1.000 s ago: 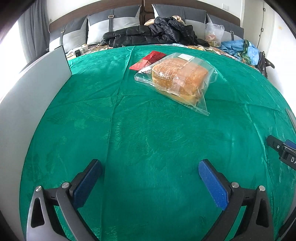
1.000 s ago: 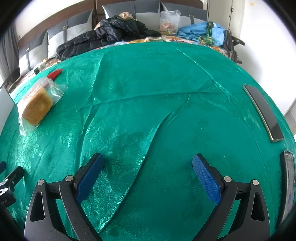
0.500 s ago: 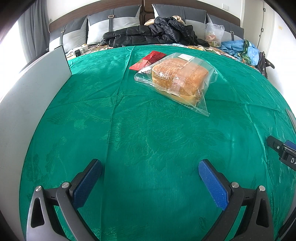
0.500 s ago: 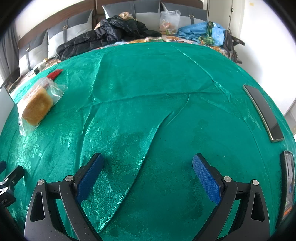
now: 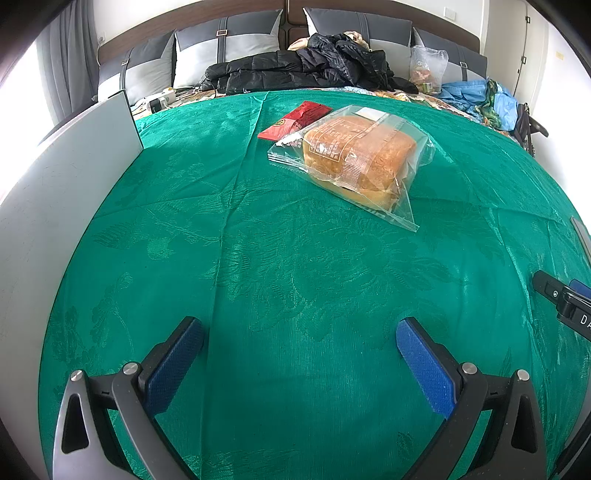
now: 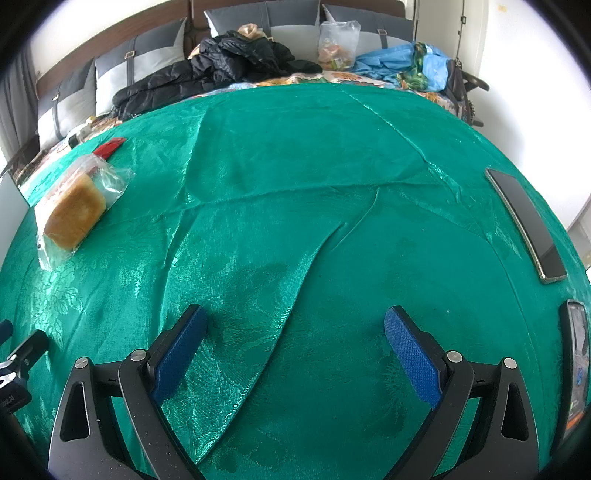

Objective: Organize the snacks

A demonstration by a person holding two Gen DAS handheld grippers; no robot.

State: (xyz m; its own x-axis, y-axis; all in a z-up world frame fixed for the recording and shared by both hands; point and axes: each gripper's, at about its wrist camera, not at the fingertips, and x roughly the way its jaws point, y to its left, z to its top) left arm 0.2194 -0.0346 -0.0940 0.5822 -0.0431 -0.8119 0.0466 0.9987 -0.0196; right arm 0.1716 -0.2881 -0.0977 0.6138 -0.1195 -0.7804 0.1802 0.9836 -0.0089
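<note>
Green damask cloth (image 5: 295,277) lay bare between both spread, empty grippers (image 5: 299,354) (image 6: 295,343); clear-bagged golden bread loaf (image 5: 358,158) sat ahead-right of left jaws, best pinched across its body, gently.

Bedroom, green cloth (image 5: 295,258) spread over the bed.
Dark wood headboard (image 5: 291,5) w/ grey cushions (image 5: 225,40) at back; white walls (image 5: 513,44). Grey curtain (image 5: 66,62) far left, bright daylight beside it. Black jacket (image 5: 306,70) & blue fabric (image 6: 399,62) piled nr cushions.
</note>
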